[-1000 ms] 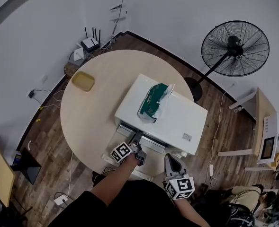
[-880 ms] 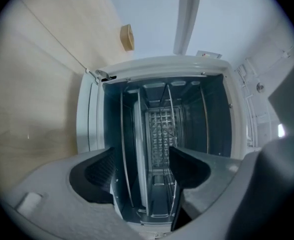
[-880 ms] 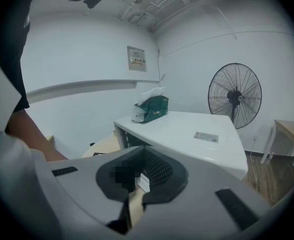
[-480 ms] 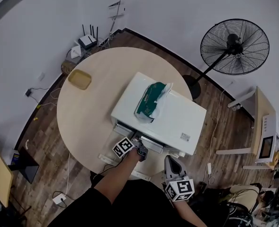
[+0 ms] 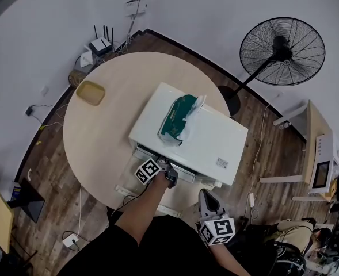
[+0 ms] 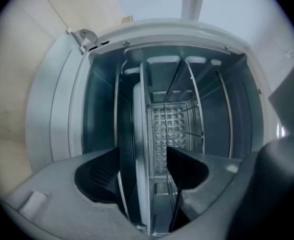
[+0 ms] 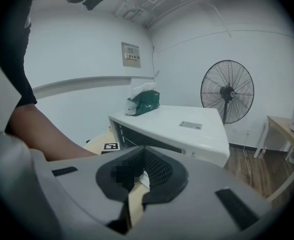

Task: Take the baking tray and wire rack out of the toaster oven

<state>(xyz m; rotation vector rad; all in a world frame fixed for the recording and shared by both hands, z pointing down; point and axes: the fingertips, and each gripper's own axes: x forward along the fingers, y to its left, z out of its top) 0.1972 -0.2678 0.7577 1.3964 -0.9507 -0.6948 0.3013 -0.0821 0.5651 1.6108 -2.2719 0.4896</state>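
Reviewer: baking tray (image 6: 141, 134), look and place?
Annotator: inside the open toaster oven (image 5: 189, 134), pale thin rim seen edge-on. Only the left gripper view shows it; head view gives just the oven roof.
Reviewer: tongs?
Annotator: left gripper (image 6: 143, 159) released, just been closing, rim between jaws, pads off it. Right gripper (image 7: 139, 174) clenched, empty.

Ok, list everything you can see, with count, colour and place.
table: one, beige, round, centre
toaster oven: one, white, on table, door open
tissue pack: one, green, on oven
dish: one, yellow, table's far left
baking tray: one, pale metal, inside oven
wire rack: thin wires beside tray, hard to separate
fan: one, black, on floor
router: one, white, by wall
left gripper: grey, jaws just closing, apart, tray's edge between
right gripper: grey, shut, held back from oven
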